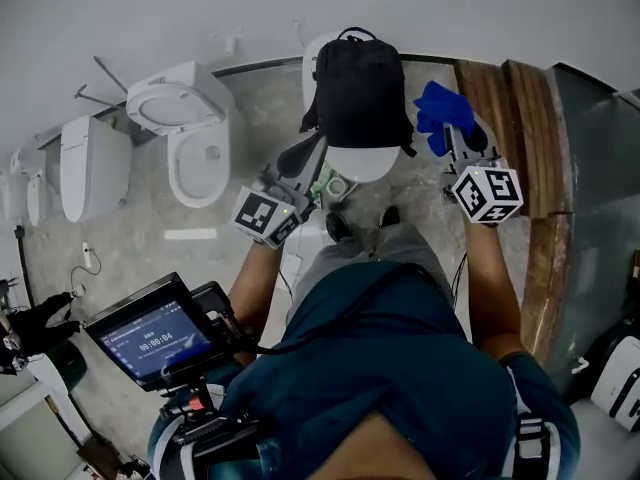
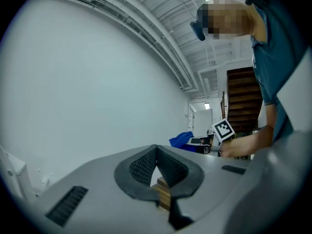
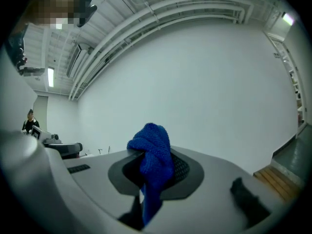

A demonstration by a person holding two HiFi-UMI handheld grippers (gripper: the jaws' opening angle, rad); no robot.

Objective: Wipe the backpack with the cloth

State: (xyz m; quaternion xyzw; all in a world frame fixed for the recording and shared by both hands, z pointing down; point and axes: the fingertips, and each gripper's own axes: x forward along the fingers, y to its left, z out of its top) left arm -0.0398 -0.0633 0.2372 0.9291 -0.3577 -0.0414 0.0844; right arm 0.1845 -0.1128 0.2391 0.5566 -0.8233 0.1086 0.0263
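Right now I am clenching my right gripper (image 3: pixel 149 161) on the cloth (image 3: pixel 154 141), a blue wad that is bulging above the jaws and trailing below them. I am judging it soft, light and limp, so I am expecting it to fold over unless I press it flat. My left gripper (image 2: pixel 156 149) is closed too, pads meeting at the tips with nothing between them. Both grippers are hanging low in front of me, one at each side of the backpack (image 1: pixel 360 88) and apart from it, the cloth just beside its right edge. The backpack is standing upright on a white toilet (image 1: pixel 365 164), black and soft-sided. I am guessing it is fairly light and will give under a wipe, perhaps sliding or tipping on that smooth seat. So I am thinking of opening the left jaws and taking the top loop (image 1: pixel 356 34), or a fold at its left shoulder, to steady it while the cloth is working down the front. Beyond, at my left, another toilet (image 1: pixel 188 118) is standing open.
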